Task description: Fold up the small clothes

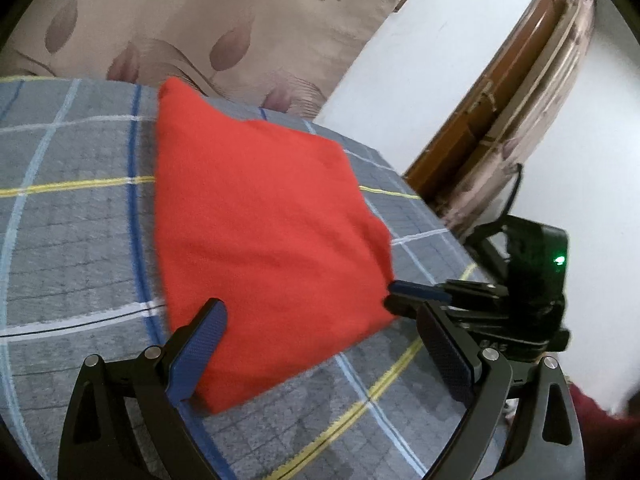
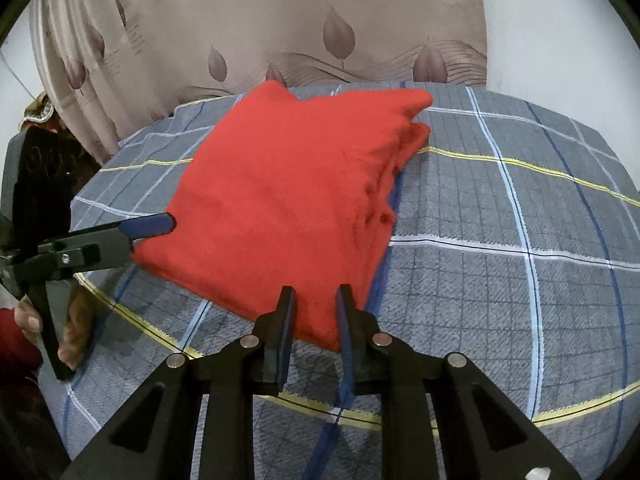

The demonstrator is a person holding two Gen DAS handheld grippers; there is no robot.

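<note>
Bed surface [image 2: 500, 208]: covered by a grey checked sheet with a fine grid weave, crossed by white, light-blue, dark-blue and yellow lines. The sheet lies mostly flat, with slight rumpling towards 7 o'clock in the right wrist view.

Item lying on it: one red garment [image 2: 288, 200], folded into a thick, roughly square stack, layered edges showing on its 3 o'clock side. It sits near the centre of the sheet, one corner towards 12 o'clock, another towards 6 o'clock.
</note>
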